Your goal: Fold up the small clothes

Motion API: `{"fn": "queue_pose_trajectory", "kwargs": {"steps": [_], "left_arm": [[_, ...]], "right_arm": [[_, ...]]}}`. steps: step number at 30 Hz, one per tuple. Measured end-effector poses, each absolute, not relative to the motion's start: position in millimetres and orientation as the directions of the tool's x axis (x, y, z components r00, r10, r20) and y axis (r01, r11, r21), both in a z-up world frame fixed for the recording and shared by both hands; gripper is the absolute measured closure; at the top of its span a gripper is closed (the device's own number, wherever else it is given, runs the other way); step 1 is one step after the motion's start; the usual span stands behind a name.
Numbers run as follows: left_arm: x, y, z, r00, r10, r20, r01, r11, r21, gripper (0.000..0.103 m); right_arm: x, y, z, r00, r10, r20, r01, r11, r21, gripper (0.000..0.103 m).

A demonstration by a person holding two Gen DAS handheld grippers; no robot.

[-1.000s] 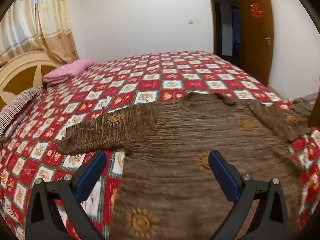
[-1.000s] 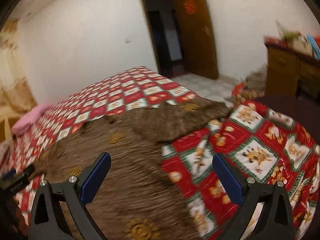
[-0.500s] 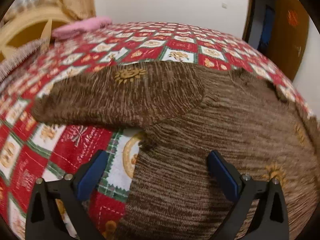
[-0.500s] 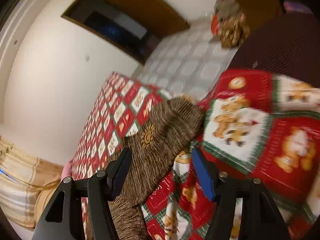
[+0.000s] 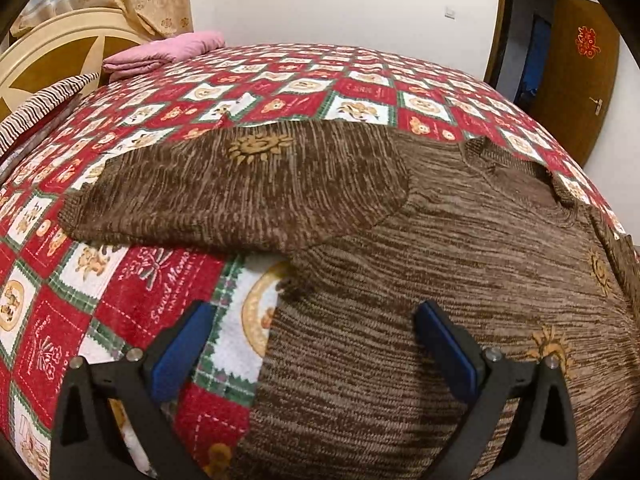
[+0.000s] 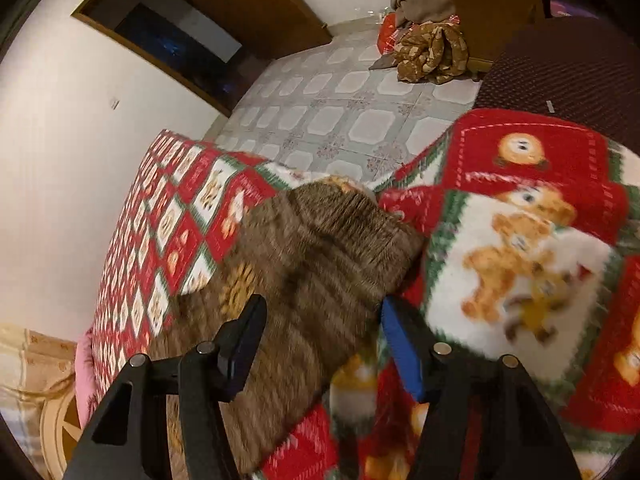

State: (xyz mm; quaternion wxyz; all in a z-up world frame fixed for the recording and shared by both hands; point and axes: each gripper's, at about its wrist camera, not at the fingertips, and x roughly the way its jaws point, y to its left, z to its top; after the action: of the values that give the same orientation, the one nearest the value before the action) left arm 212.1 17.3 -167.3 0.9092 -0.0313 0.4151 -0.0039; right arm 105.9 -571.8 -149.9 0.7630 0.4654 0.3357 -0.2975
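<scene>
A brown knitted sweater (image 5: 440, 248) with orange sun motifs lies flat on the bed. Its left sleeve (image 5: 240, 192) stretches out to the left. My left gripper (image 5: 316, 340) is open, low over the sweater's left side edge near the armpit; its left finger is over the bedspread, its right finger over the sweater body. In the right wrist view the other sleeve (image 6: 320, 256) lies between the jaws of my right gripper (image 6: 320, 340), which is open and tilted, close above the sleeve. This view is blurred.
The bed has a red, white and green teddy-bear bedspread (image 5: 132, 300). A pink folded cloth (image 5: 168, 50) and a striped pillow (image 5: 40, 104) lie by the headboard. The bed edge drops to a tiled floor (image 6: 344, 112) with a clothes pile (image 6: 428, 48). A dark chair (image 6: 560, 68) stands near.
My left gripper has come lower and closer to the sweater's left side edge. My right gripper has rolled and dropped toward the right sleeve, which now lies between its jaws.
</scene>
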Motion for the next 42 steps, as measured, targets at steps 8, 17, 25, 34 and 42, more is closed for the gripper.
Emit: {"fn": "queue_pose_trajectory", "kwargs": {"steps": [8,17,25,34,42], "left_arm": [[210,18,-168,0.657,-0.035,-0.753,-0.018,0.998,-0.063,0.0],[211,17,-168,0.658,-0.043,-0.752,-0.016,0.997,-0.072,0.0],[211,18,-168,0.661,-0.049,-0.749,-0.015,0.997,-0.078,0.0],[212,19,-168,0.669,-0.067,-0.741,-0.009,0.995,-0.097,0.0],[211,20,-168,0.671,-0.071,-0.738,-0.007,0.995,-0.102,0.0]], "right_arm": [[115,-589,-159,0.606,-0.15,-0.781,0.741,0.465,0.486,0.096],[113,-556,-57,0.709,-0.244,-0.662,0.633,0.635,0.444,0.096],[204,-378,-26,0.747,-0.027,-0.664,0.259,0.932,0.253,0.096],[235,-217,-126,0.663,0.23,-0.712,-0.01,0.954,0.299,0.095],[221,-214,-165,0.583,0.449,-0.678,-0.044,0.85,0.525,0.036]]}}
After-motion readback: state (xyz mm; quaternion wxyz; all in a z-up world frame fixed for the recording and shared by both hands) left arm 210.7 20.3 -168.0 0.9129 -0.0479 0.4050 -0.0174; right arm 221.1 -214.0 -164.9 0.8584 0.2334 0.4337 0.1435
